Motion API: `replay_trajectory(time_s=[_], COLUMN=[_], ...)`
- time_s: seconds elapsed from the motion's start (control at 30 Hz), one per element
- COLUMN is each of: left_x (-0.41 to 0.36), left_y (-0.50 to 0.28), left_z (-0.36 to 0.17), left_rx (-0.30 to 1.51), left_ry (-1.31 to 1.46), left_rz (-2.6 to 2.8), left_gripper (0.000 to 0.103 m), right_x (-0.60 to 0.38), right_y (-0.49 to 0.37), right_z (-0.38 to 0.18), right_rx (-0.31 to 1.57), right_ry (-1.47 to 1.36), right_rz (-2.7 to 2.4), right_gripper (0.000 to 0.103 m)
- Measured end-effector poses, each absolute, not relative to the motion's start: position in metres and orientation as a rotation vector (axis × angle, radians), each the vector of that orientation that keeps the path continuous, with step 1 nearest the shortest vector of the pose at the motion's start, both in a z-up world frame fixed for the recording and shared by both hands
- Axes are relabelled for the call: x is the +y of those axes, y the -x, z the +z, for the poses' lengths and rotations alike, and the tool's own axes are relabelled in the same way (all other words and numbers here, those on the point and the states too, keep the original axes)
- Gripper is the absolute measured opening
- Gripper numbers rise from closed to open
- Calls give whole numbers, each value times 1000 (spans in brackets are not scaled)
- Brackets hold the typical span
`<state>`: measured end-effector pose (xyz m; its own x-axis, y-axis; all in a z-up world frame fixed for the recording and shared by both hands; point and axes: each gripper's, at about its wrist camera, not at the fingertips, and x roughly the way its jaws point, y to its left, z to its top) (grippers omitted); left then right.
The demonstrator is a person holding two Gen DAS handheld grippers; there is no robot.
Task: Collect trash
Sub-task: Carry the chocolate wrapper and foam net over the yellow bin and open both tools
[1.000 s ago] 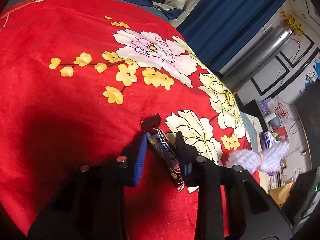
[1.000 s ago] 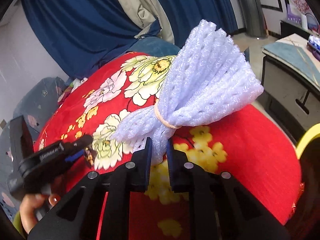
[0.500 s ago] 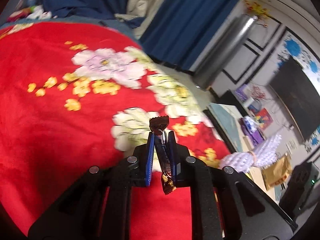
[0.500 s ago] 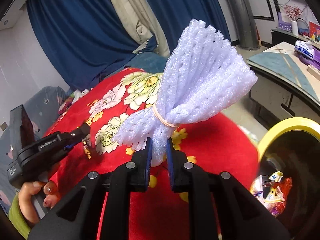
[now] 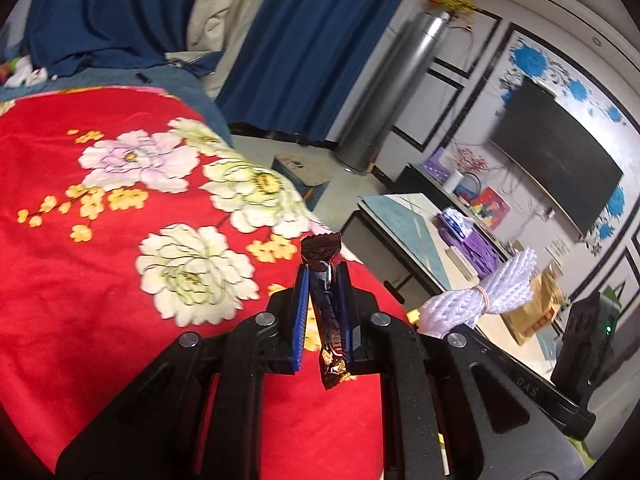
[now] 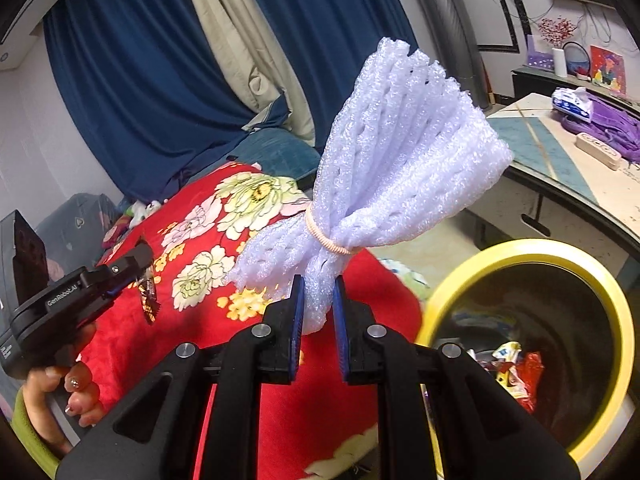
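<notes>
Lifted clear of the red floral blanket [image 5: 100,280] since a second earlier, the left hand-held gripper [image 5: 322,280] was clamped on a brown candy wrapper [image 5: 326,312], held in the air. Beside it, the right hand-held gripper [image 6: 316,300] pinched a white foam net [image 6: 384,168], near the yellow-rimmed trash bin [image 6: 600,288] with wrappers inside.
</notes>
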<state>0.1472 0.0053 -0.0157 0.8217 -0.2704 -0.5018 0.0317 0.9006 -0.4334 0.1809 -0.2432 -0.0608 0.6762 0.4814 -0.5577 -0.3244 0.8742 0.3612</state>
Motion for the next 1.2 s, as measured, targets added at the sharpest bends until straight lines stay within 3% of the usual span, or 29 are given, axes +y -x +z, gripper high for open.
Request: replay_trajectory(time_s=[1.2], left_x=[-134], left_y=[-129], left_z=[-13], left_rx=[605], left_ry=[177], left_rz=[-445], left_gripper=[9], right_x=[-363], right_y=[-139], right_z=[-64], right_rx=[649], right_ry=[-303], right_rz=[226], right_gripper=[14])
